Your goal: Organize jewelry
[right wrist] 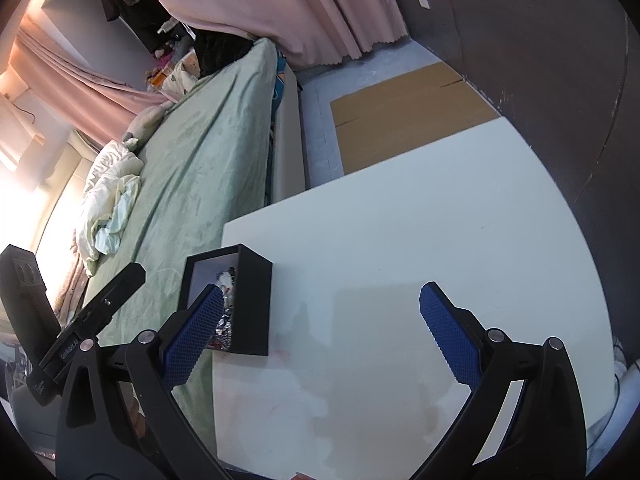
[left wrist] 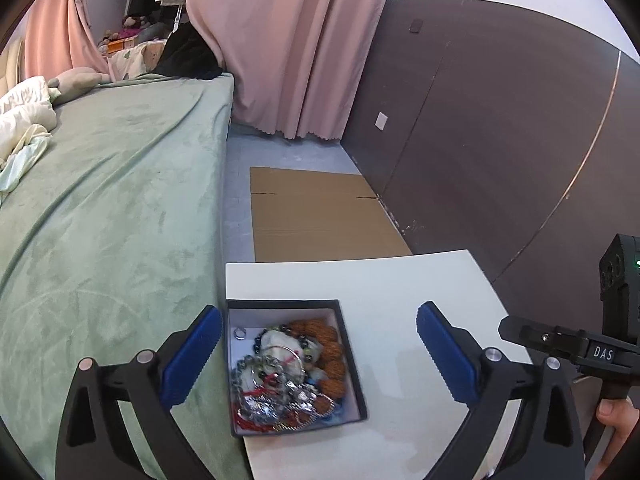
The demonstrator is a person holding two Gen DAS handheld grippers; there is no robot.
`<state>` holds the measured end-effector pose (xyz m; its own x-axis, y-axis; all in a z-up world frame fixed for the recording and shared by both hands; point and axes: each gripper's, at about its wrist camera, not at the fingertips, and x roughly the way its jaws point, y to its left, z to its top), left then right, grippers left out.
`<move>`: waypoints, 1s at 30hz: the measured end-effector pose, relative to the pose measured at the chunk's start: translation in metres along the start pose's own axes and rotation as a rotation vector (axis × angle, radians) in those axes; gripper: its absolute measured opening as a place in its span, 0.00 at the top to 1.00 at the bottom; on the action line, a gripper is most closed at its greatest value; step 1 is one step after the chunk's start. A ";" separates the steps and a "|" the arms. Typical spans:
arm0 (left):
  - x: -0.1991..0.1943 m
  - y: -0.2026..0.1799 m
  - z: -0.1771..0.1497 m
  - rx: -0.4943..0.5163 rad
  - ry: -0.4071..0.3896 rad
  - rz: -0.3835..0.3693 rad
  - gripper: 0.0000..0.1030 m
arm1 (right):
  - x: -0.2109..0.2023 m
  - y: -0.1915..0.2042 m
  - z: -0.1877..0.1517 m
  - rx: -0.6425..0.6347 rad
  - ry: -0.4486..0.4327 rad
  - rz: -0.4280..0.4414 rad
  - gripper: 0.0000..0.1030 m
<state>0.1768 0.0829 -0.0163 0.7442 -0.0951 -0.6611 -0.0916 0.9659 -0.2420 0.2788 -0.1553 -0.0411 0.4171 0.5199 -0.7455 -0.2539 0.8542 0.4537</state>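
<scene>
A black box point(left wrist: 352, 354) with a white inside sits at the left edge of a white table point(left wrist: 404, 292). It holds a tangle of jewelry point(left wrist: 288, 376): silver chains, a bangle, brown bead bracelets, red cord, a small ring. My left gripper point(left wrist: 319, 354) is open, hovering above the box with the box between its blue pads. My right gripper point(right wrist: 322, 334) is open and empty over the bare table, just right of the box point(right wrist: 252, 304). The right gripper's body shows at the right edge of the left wrist view point(left wrist: 600, 354).
A bed with a green cover point(left wrist: 108, 208) borders the table's left side. Flat cardboard point(left wrist: 320, 212) lies on the floor beyond the table. A dark wall panel point(left wrist: 500, 140) runs along the right. Pink curtains point(left wrist: 288, 40) hang at the back.
</scene>
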 end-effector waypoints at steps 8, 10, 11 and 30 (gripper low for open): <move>-0.038 -0.022 -0.006 0.029 -0.019 0.011 0.08 | -0.042 0.006 -0.007 -0.025 -0.052 0.005 0.05; -0.051 -0.028 -0.008 0.040 -0.032 0.019 0.08 | -0.051 0.008 -0.009 -0.029 -0.065 0.006 0.05; -0.055 -0.029 -0.009 0.043 -0.038 0.020 0.08 | -0.055 0.009 -0.010 -0.030 -0.070 0.008 0.05; -0.133 -0.043 -0.033 0.063 -0.088 0.025 0.08 | -0.094 0.041 -0.047 -0.144 -0.076 -0.046 0.05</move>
<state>0.0603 0.0464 0.0584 0.7975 -0.0524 -0.6011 -0.0708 0.9812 -0.1794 0.1877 -0.1695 0.0247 0.4946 0.4830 -0.7225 -0.3528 0.8713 0.3410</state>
